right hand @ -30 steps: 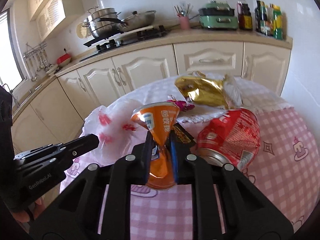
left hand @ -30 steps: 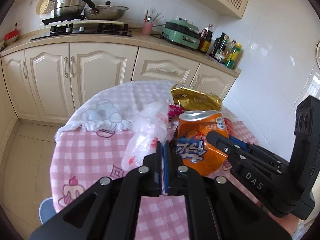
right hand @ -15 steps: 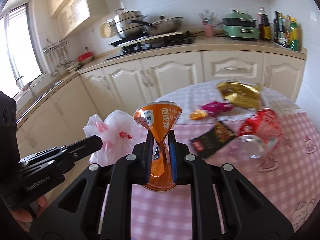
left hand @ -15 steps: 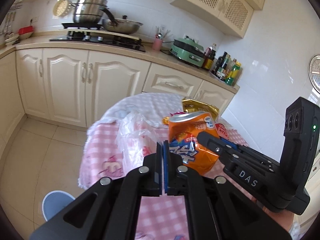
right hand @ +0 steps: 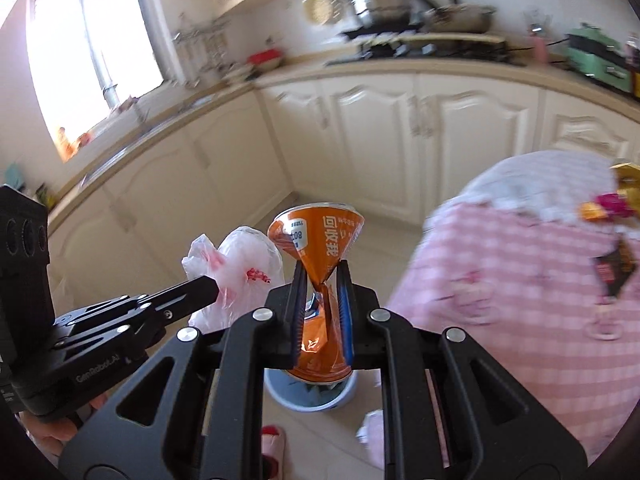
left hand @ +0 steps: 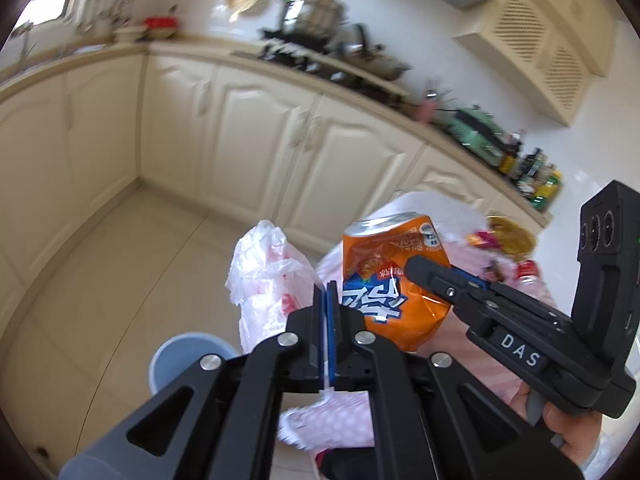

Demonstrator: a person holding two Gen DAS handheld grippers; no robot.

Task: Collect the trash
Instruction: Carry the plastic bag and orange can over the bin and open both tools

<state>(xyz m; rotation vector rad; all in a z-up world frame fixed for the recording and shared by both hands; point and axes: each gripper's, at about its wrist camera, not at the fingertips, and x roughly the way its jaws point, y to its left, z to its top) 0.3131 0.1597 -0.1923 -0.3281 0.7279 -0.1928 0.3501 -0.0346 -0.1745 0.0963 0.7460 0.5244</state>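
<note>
I am holding my right gripper (right hand: 321, 280) over a pale blue bin (right hand: 311, 396) standing on the tiled floor (right hand: 320, 432); its fingers are pinching a crushed orange can (right hand: 318, 236) at its narrowed waist, so the can is flaring out above and below the pads and hanging right above the bin's mouth. The can and my gripper body are covering most of the bin's opening, and the little showing inside is too dark and blurred for me to name. My left gripper (left hand: 327, 304) is squeezing its fingers nearly together on the edge of a thin white plastic bag (left hand: 264, 280) with red print, which is dangling just beside the can, above the floor. The bag is looking crumpled and cloudy, and I cannot tell whether anything is inside it. To the right, a table under a pink checked cloth (right hand: 520, 272) is carrying more wrappers: a gold packet (right hand: 628, 184) cut off at the frame edge, a small pink one (right hand: 608, 204) and a dark packet (right hand: 614, 268). The kitchen counter (right hand: 420, 66) behind is smeared by motion.
</note>
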